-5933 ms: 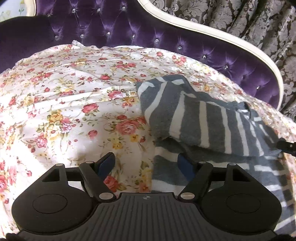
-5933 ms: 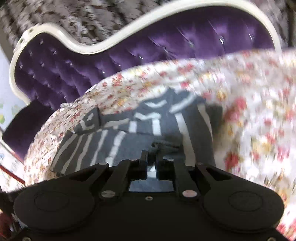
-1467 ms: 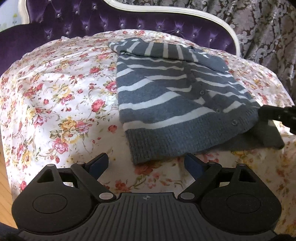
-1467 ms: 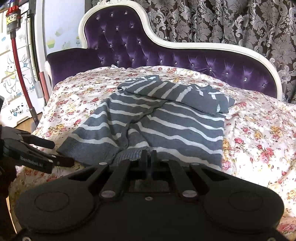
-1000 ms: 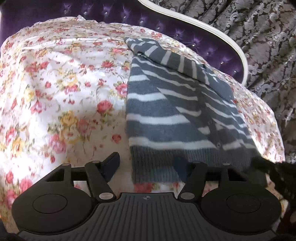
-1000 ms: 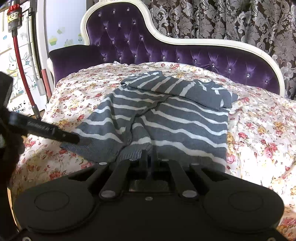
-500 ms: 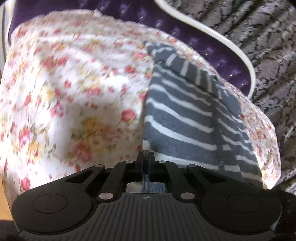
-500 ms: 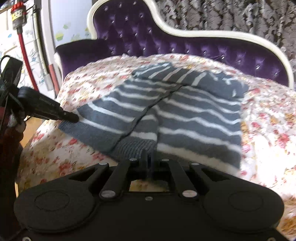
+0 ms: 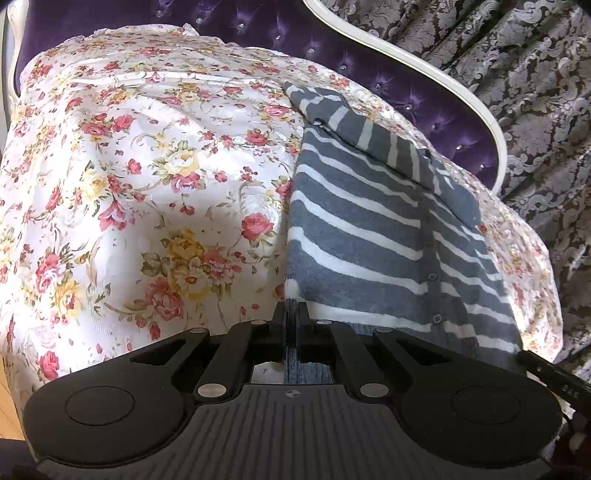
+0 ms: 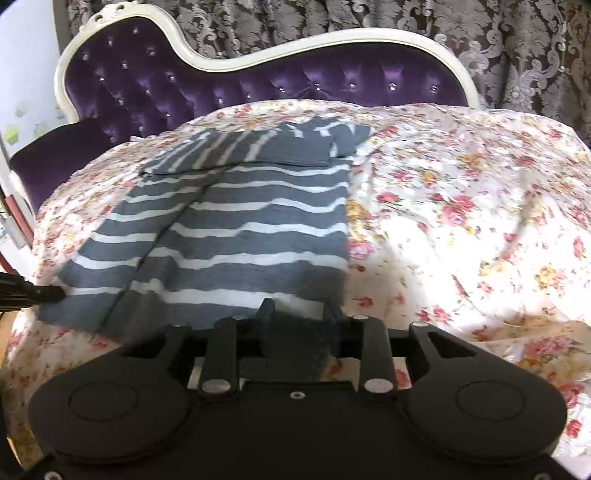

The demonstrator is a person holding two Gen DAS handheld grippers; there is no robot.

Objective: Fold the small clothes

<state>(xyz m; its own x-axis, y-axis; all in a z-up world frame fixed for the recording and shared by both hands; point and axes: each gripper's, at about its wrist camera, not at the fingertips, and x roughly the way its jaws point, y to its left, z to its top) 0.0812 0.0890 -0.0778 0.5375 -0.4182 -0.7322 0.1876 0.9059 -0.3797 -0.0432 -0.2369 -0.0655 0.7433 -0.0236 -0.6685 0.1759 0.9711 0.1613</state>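
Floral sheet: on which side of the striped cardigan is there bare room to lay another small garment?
The floral sheet lies bare beside the striped cardigan, from its long edge out to the purple headboard. A second bare patch lies on the cardigan's other side. The hem is crowded: the left gripper pinches one corner, and the right gripper is opening over the other.

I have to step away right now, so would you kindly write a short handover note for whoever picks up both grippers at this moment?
Left gripper: shut on the near hem corner of the striped cardigan.
Right gripper: jaws opening, hem between them, no longer pinched.
Cardigan lies flat on the floral bedspread, buttoned front up, by the purple headboard.
Done: sleeves folded across the top.
Left: likely re-grip with the right, fold the hem up towards the sleeves, smooth.
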